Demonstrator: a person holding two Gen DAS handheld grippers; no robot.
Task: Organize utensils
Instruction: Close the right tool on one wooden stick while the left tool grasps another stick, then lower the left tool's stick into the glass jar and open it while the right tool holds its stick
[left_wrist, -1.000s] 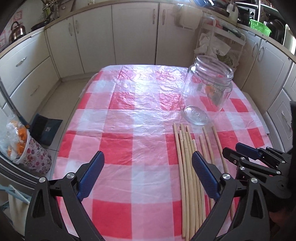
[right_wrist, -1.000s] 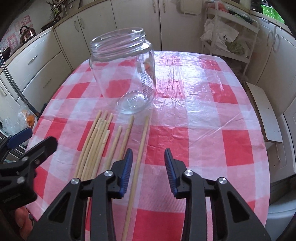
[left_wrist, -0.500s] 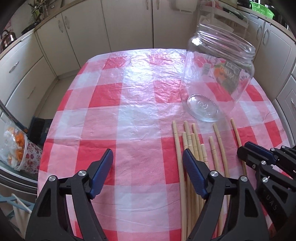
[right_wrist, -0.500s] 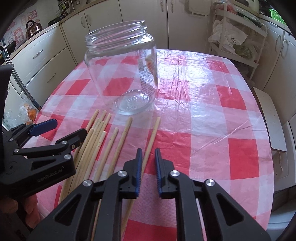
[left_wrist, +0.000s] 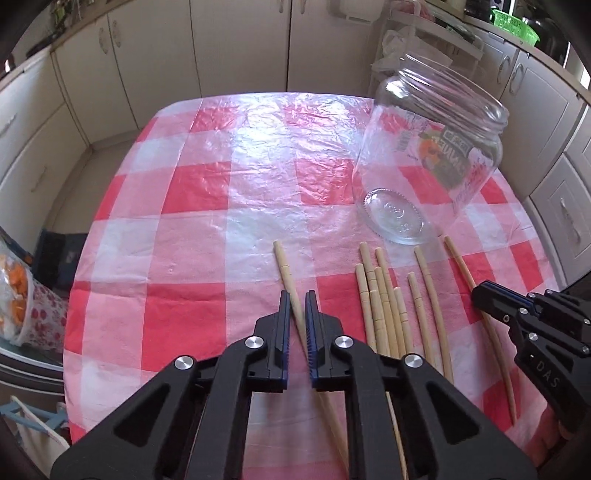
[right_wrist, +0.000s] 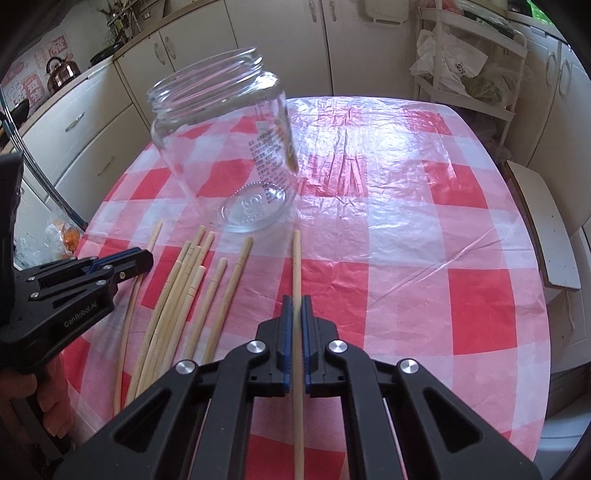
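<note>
I am pinching one chopstick (left_wrist: 286, 267) in the left tongs (left_wrist: 296, 301) and another chopstick (right_wrist: 296, 258) in the right tongs (right_wrist: 294, 304), both tongs pressing nearly together; the loose chopsticks (right_wrist: 192, 266) are lying on the checked surface (right_wrist: 406, 240) just before the empty glass jar (right_wrist: 225, 140), so I am judging each stick should be lifted level, then tipped steeply into its mouth

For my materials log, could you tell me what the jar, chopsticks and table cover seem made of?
Jar: clear glass, see-through with embossed base. Chopsticks: pale, matte, probably bamboo or wood. Table cover: checked cloth apparently under glossy, wrinkled plastic film.
</note>
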